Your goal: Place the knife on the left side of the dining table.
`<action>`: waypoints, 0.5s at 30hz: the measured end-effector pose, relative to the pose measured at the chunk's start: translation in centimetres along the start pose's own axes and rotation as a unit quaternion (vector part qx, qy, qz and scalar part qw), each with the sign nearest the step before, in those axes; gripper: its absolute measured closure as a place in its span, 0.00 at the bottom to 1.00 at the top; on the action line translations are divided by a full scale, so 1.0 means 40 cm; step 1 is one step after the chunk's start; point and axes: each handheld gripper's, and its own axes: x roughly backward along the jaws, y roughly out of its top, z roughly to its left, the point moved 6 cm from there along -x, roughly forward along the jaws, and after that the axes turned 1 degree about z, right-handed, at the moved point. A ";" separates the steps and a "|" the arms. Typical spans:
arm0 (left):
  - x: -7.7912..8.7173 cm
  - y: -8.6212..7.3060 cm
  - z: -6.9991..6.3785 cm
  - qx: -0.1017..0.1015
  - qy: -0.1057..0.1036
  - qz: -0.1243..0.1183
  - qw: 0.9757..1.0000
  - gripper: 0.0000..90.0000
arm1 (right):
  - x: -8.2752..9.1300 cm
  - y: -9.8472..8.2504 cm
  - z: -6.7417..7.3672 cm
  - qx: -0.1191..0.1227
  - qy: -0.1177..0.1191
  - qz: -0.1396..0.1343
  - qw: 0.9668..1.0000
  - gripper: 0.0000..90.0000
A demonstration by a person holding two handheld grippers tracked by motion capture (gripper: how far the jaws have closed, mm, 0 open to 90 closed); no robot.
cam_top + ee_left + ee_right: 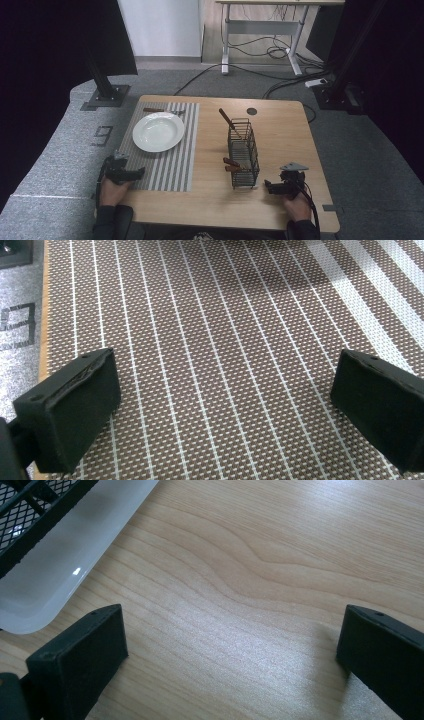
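Note:
A white plate (158,131) lies on a brown striped placemat (170,165) at the table's left. A wooden-handled utensil (161,110) lies on the mat behind the plate. A black wire basket (243,152) at the centre holds wooden-handled cutlery (227,119), one piece sticking up at the back. My left gripper (134,174) rests at the mat's near left corner, open, with only mat (225,365) between its jaws. My right gripper (269,187) sits just right of the basket's near end, open over bare wood (240,630).
The wooden table (280,135) has a dark round hole (251,111) near its far edge. A white tray (65,565) shows under the basket's base (30,510). Beyond the table are a stand base (107,95), a desk frame (262,30) and floor cables (280,85).

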 end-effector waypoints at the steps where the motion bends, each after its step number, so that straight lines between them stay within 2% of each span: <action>1: 0.000 0.000 0.000 0.000 0.000 0.000 1.000 0.00 | 0.000 0.000 0.000 0.000 0.000 0.000 1.000 0.00; 10: 0.001 0.001 0.001 -0.001 -0.002 0.002 1.000 0.00 | 0.000 0.000 0.000 0.000 0.000 0.000 1.000 0.00; 14: 0.007 0.002 -0.001 0.009 -0.013 0.002 1.000 0.01 | 0.000 0.000 0.000 0.000 0.000 0.000 1.000 0.00; 15: 0.010 0.005 -0.004 0.014 -0.024 -0.003 1.000 0.01 | 0.000 0.000 0.000 0.000 0.000 0.000 1.000 0.00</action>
